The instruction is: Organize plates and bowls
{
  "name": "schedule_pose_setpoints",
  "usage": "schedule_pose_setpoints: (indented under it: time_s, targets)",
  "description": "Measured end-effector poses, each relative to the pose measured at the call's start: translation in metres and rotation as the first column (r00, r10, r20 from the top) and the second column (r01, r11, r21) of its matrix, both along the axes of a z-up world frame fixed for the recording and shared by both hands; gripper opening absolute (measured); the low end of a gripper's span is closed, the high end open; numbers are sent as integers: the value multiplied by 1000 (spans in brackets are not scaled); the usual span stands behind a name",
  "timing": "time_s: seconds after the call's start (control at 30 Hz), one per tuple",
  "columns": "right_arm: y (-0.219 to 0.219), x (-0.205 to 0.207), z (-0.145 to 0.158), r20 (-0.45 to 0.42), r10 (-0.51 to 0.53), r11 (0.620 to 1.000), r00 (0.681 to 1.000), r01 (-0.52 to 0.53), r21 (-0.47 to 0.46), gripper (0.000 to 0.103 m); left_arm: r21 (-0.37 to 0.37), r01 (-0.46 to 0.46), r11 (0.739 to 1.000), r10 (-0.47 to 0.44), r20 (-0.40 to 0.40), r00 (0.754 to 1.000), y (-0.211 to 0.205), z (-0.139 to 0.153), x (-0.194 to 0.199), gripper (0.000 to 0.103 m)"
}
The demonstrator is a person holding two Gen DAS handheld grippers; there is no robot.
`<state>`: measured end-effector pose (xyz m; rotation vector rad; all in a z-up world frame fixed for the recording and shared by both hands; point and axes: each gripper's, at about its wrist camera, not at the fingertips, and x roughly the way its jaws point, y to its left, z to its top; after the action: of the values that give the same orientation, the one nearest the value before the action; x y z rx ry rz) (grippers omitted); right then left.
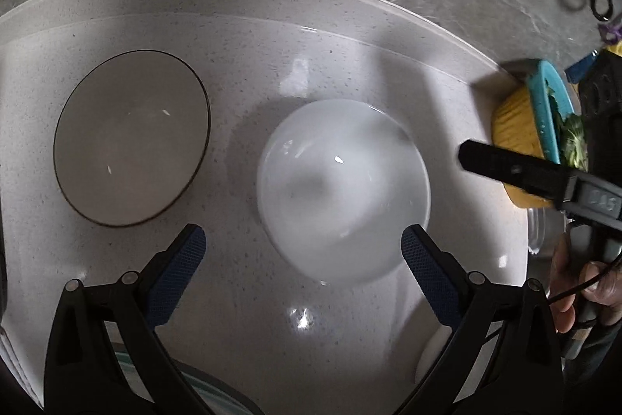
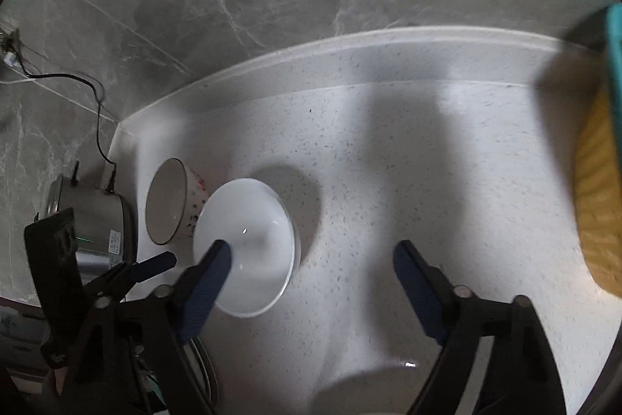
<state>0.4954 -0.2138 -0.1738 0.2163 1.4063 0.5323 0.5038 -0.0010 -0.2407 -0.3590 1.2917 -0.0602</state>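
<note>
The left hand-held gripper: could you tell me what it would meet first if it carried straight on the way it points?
Probably the bare speckled white countertop between the dark-rimmed grey bowl and the plain white bowl. The left hand-held gripper stands open and empty; the white bowl's rim lies close by its right finger, though depth is unclear.

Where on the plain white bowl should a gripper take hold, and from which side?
Probably the rim, from above. The white bowl stands upright on the speckled countertop, mouth up, so one finger can go inside the wall and one outside. The side facing away from the dark-rimmed bowl has more bare counter around it. Both the left gripper and right gripper are open and empty.
</note>
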Motion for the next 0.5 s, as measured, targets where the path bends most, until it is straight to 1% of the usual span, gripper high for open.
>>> schedule_pose_setpoints:
  time_s: [0.03,0.07,0.1,0.17,0.2,0.27,0.3,0.33,0.4,0.5]
  targets:
    - [7,3,-5,-9,28,1000,1000,-28,2,70,7,-3,1000,3,-3,1000,0,-2,3,101]
    - [15,6,-12,-26,68,998,997,-68,0,64,12,-5,1000,5,-4,1000,-1,-4,6,101]
    - [21,8,-17,-43,87,996,995,-87,-8,61,20,-8,1000,8,-10,1000,-1,-7,9,101]
    - [32,9,-27,-73,120,993,990,-121,-2,61,24,-13,1000,14,-27,1000,0,-15,15,101]
    - [36,9,-30,-85,136,991,987,-136,5,61,23,-16,1000,16,-30,999,1,-18,15,98]
    - [43,11,-37,-102,152,988,983,-152,4,61,16,-18,1000,18,-45,999,2,-25,20,87]
    - [45,13,-40,-108,154,988,982,-155,5,61,5,-19,1000,19,-57,998,3,-30,23,76]
    - [48,14,-45,-124,160,987,979,-159,14,61,-1,-19,1000,19,-67,998,3,-35,25,69]
    - [50,17,-53,-160,160,987,974,-158,26,61,-17,-22,1000,21,-86,996,2,-44,29,66]
    - [53,19,-57,-180,174,985,968,-171,33,61,-32,-33,999,29,-100,995,3,-53,34,66]
